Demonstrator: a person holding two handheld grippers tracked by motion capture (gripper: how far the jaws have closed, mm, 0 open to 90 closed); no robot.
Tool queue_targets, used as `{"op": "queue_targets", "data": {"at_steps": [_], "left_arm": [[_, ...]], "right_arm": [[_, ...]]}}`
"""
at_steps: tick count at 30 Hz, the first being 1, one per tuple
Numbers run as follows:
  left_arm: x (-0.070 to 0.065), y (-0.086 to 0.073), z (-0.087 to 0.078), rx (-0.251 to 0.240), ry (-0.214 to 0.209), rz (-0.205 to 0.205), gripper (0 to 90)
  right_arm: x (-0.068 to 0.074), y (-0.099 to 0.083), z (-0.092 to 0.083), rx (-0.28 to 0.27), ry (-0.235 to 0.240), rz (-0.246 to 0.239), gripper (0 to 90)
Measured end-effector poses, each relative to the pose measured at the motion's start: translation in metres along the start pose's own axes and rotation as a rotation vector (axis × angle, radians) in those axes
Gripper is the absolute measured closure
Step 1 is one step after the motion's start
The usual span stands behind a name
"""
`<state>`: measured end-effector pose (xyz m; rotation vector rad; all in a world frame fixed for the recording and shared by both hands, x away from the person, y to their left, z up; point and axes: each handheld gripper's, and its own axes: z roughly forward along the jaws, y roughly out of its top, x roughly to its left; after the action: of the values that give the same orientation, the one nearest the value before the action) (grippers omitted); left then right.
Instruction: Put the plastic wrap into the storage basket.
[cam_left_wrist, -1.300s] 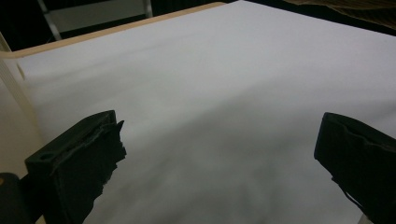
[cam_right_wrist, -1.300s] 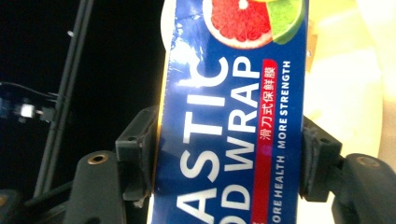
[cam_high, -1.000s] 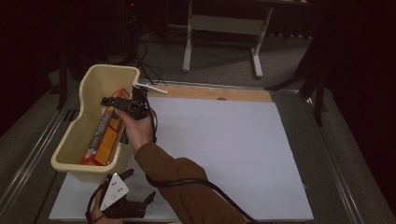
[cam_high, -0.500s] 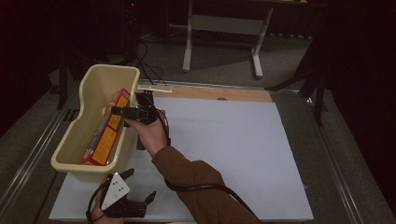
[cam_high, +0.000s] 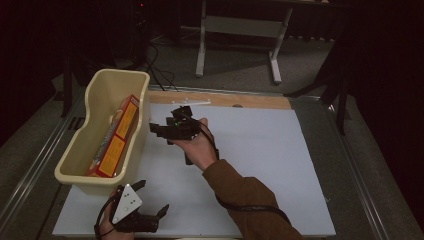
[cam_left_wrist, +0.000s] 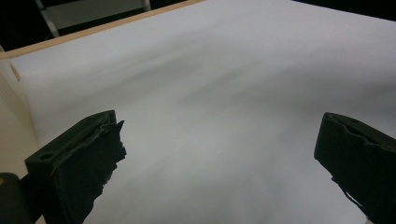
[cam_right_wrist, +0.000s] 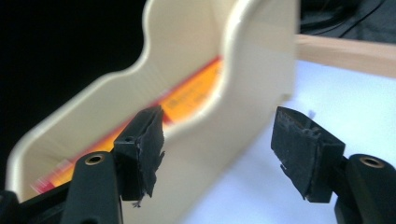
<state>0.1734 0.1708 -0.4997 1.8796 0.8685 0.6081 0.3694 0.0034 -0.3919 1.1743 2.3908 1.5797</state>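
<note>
The orange and red box (cam_high: 116, 137) lies on its long edge inside the cream tub (cam_high: 80, 152), leaning toward the tub's right wall at the table's left side. The high view shows its full length and printed face; the right gripper view catches a blurred orange strip of it (cam_right_wrist: 194, 95) above the tub's curved wall (cam_right_wrist: 233, 116). The right gripper (cam_high: 161, 131) hovers just beside the tub's right wall over the white mat (cam_high: 260, 165), its jaws wide apart with nothing between them, having just been opening. The left gripper (cam_high: 152, 197) rests low at the mat's near edge, jaws spread wide and empty; its own view shows bare mat (cam_left_wrist: 224, 93) and a sliver of tub at the left edge.
</note>
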Motion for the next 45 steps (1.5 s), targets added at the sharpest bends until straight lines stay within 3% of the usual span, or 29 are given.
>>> {"op": "queue_targets", "data": {"at_steps": [4,5,11,13,15,21,26,30,34,39,42,45], "left_arm": [[0.0,0.0,0.0,-0.002,0.002,0.0,0.8],[0.0,0.0,-0.001,-0.004,0.005,-0.002,0.8],[0.0,0.0,0.0,0.001,0.006,0.001,0.8],[0.0,0.0,0.0,0.002,0.006,0.001,0.8],[0.0,0.0,0.0,0.001,0.007,-0.002,0.8],[0.0,0.0,0.0,0.002,0.011,-0.001,0.8],[0.0,0.0,0.0,0.001,0.014,-0.003,0.8],[0.001,0.0,0.0,0.001,0.015,-0.004,0.8],[0.001,0.0,-0.001,0.003,0.018,-0.007,0.8],[0.001,0.001,0.0,0.004,0.019,-0.004,0.8],[0.001,0.001,0.0,0.004,0.02,-0.004,0.8],[0.001,0.001,0.0,0.005,0.019,-0.002,0.8]], "right_arm": [[-0.015,-0.008,-0.014,0.016,-0.023,-0.034,32.2],[-0.025,-0.014,-0.024,0.019,-0.051,-0.078,31.1],[-0.065,-0.035,-0.053,0.012,-0.129,-0.087,31.5],[-0.071,-0.038,-0.058,0.015,-0.137,-0.09,31.3],[-0.085,-0.048,-0.074,0.012,-0.16,-0.107,30.9],[-0.101,-0.068,-0.105,-0.006,-0.189,-0.159,30.2],[-0.109,-0.088,-0.129,-0.028,-0.272,-0.238,29.5],[-0.119,-0.106,-0.151,-0.059,-0.27,-0.241,29.0],[-0.133,-0.127,-0.174,-0.092,-0.264,-0.21,28.3],[-0.148,-0.156,-0.197,-0.069,-0.29,-0.261,25.3],[-0.153,-0.17,-0.212,-0.089,-0.297,-0.287,20.4],[-0.158,-0.181,-0.225,-0.074,-0.268,-0.246,18.6]]}}
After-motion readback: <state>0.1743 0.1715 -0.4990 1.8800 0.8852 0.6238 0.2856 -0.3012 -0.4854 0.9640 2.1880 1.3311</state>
